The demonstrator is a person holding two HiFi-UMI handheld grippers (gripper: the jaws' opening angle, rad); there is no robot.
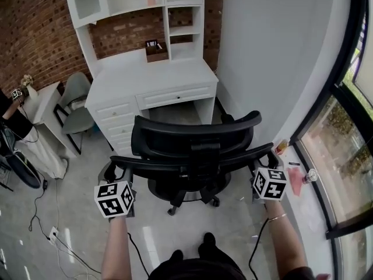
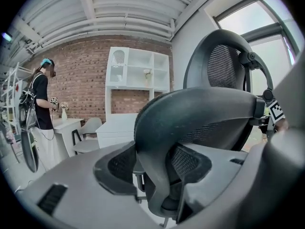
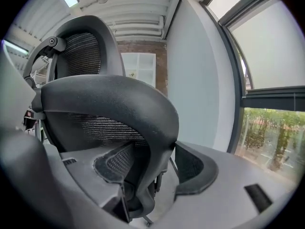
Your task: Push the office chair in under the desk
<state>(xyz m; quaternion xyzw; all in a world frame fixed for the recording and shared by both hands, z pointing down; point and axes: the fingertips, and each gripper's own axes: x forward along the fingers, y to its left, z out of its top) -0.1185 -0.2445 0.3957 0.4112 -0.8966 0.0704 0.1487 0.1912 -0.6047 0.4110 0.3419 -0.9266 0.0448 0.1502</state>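
A black mesh office chair (image 1: pixel 192 139) stands on the floor with its back toward me, its seat just short of the white desk (image 1: pixel 145 77) with drawers and a hutch. My left gripper (image 1: pixel 121 172) is closed over the left edge of the backrest frame (image 2: pixel 190 109). That frame fills the gap between the jaws of the left gripper (image 2: pixel 153 168). My right gripper (image 1: pixel 265 161) holds the right edge of the same frame (image 3: pixel 109 97), which sits between its two pads (image 3: pixel 195 166). The kneehole under the desk lies straight ahead of the chair.
A grey chair (image 1: pixel 76 107) and a small white side table (image 1: pixel 44 101) stand left of the desk, with a person (image 1: pixel 11 118) beside them. Cables (image 1: pixel 52 232) trail over the floor at the left. A white wall (image 1: pixel 274 51) and a glazed window wall (image 1: pixel 326 144) close off the right.
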